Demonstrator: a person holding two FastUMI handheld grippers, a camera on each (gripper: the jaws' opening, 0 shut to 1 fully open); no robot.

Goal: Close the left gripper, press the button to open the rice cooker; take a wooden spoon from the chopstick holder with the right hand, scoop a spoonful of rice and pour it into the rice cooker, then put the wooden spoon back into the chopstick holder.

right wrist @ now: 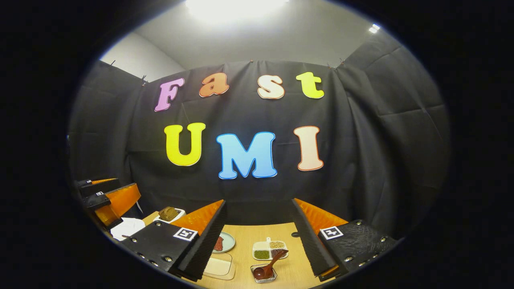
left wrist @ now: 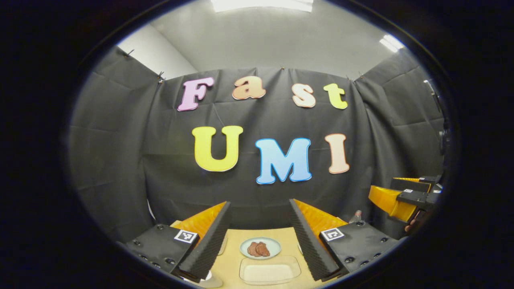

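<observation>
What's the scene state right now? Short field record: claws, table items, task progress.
left claw: open, empty, above the table
right claw: open, empty, above the table
table: light wood
plate: round, holds reddish-brown food
clear tray: nearer than the plate, looks empty
divided dish: grains in compartments
spoon: dark, bowl resting in a small clear dish
task progress: no grasp yet

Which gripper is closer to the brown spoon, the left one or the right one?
Right. The right gripper hangs open with the brown spoon lying on the table just beyond its fingers, resting in a small dish. The left gripper is off to the side, farther away.
</observation>
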